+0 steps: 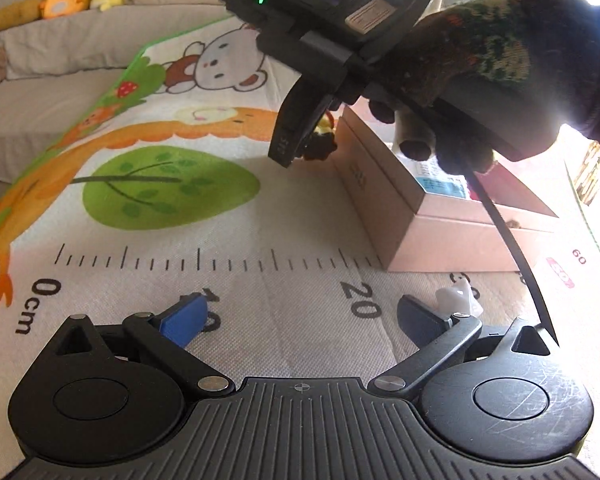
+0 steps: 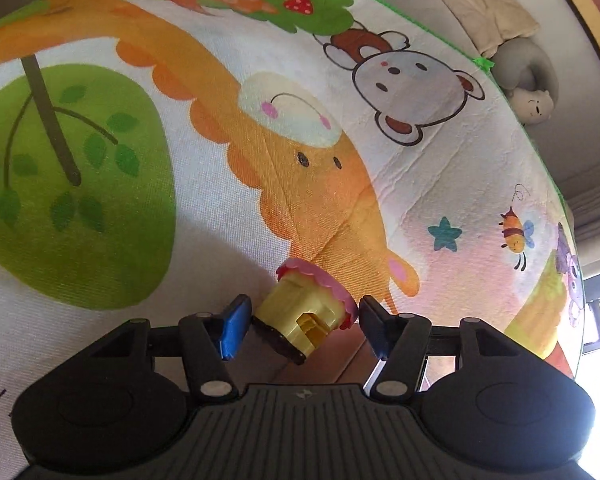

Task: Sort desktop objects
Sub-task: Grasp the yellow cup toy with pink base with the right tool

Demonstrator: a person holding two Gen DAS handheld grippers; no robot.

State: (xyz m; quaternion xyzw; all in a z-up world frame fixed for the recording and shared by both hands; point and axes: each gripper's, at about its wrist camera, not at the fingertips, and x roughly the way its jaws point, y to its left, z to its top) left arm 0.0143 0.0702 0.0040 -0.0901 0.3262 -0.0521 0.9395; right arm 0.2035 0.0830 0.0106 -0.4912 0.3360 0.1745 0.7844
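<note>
Now the right gripper [image 2: 304, 322] is hanging over the cartoon play mat [image 2: 380, 184] with the toy cupcake [image 2: 306, 312] sitting between its jaws, which are standing roughly half open. The blue pad is just touching the toy's dark base on one side; on the other side I cannot tell whether the pad is touching the pink frill yet. It is looking like hard, hollow plastic: light, stiff and probably a bit slick, so it is likely to twist if pinched on the frill. Better to be squeezing the ribbed yellow cup across its flat sides (the frill is thin and could flex). Looks-wise: pale yellow cup, scalloped pink-red frosting, lying tilted. Over at the left gripper [image 1: 300, 316], the jaws are standing wide and empty above the mat, near the pink box [image 1: 452, 236].
</note>
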